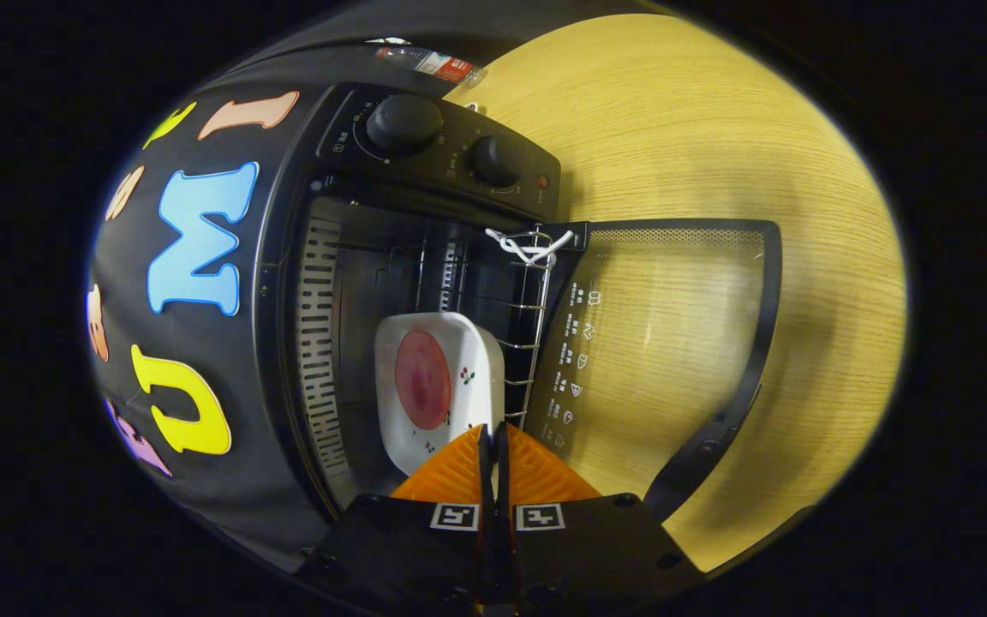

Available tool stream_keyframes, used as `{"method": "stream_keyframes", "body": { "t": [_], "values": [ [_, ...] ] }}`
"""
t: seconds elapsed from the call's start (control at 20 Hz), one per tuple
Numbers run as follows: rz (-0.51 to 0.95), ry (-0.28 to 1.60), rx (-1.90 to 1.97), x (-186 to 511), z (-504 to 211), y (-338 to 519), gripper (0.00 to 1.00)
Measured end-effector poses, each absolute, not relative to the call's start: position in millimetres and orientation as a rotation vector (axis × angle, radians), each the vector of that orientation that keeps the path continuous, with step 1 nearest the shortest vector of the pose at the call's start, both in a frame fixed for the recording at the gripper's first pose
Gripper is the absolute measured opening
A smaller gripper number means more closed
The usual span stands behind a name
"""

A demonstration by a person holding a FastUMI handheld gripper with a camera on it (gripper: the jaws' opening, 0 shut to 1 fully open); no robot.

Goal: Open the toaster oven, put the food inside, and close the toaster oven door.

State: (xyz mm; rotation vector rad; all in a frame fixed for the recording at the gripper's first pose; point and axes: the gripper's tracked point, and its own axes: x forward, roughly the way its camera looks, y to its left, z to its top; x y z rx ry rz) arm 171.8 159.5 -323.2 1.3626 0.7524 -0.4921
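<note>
Tongs (pixel 493 437) closed; one plate (pixel 438 398) (inside oven (pixel 356 257)).

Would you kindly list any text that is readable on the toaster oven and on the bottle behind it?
No text is legible.
oven door: white symbols and print, too small to read.
knob panel: dial markings, too small to read.
bottle: label blurred.
gripper: no text; its fingers are together at the plate rim.

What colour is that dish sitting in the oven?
In the gripper view, the dish is white with small cherry prints, holding a round pink-red slice.
</note>
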Motion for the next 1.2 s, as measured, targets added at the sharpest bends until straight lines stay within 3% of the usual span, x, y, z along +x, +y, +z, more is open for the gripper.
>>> {"method": "stream_keyframes", "body": {
  "t": [0.25, 0.45, 0.75, 0.8, 1.2],
  "values": [
    [-0.518, 0.723, 1.338, 187.3, -325.7, 151.7, 0.03],
    [-0.438, 0.730, 1.371, 193.5, -325.6, 159.6, 0.09],
    [-0.304, 0.739, 1.208, 176.6, -307.1, 163.4, 0.82],
    [-0.268, 0.746, 1.194, 171.5, -301.8, 163.1, 0.99],
    [-0.090, 0.816, 0.868, 119.2, -292.1, 170.8, 0.97]
  ]
}}
